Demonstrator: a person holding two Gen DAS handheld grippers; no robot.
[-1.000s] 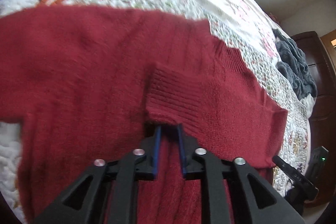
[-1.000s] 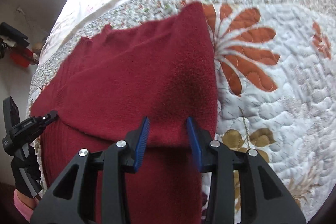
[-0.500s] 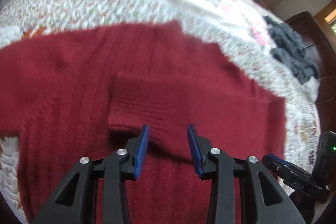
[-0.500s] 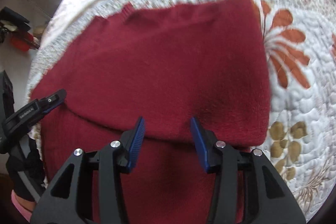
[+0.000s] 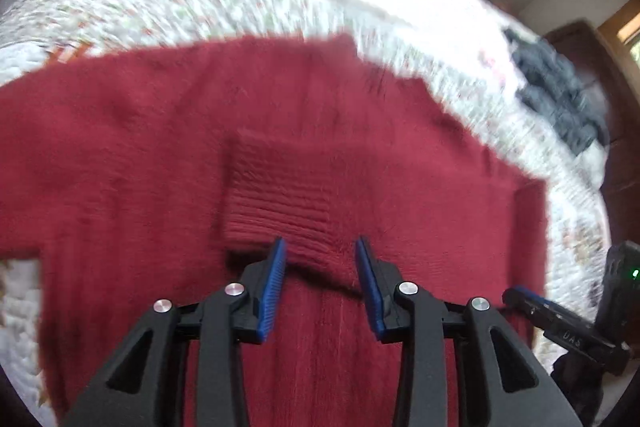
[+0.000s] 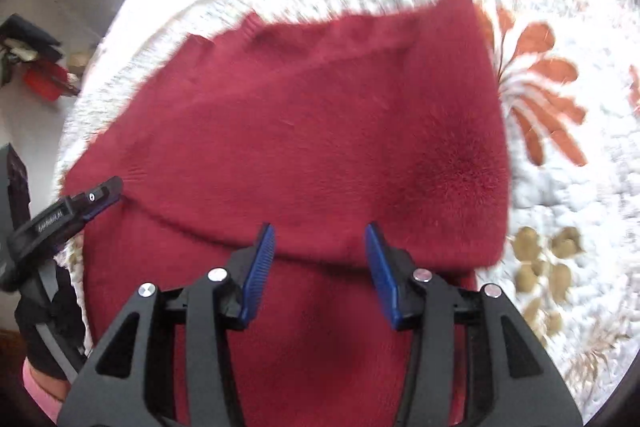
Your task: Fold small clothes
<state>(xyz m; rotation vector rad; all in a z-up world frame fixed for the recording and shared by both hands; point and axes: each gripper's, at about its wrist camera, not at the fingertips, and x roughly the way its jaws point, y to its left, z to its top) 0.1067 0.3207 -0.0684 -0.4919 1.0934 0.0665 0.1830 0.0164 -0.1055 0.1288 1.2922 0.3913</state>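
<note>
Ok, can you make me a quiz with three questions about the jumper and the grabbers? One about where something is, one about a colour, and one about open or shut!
1. Where does the jumper lie?
A. on a quilt
B. on a chair
C. on the floor

2. What colour are the pads on the fingers?
A. green
B. blue
C. yellow

3. How is the left gripper?
A. shut on the cuff
B. shut on nothing
C. open

Answers:
1. A, the flowered quilt shows all round the red knit.
2. B, blue strips line the inside of each black finger in both views.
3. C, its jaws stand apart with the ribbed cuff lying loose just beyond them; the right gripper is open too.
</note>
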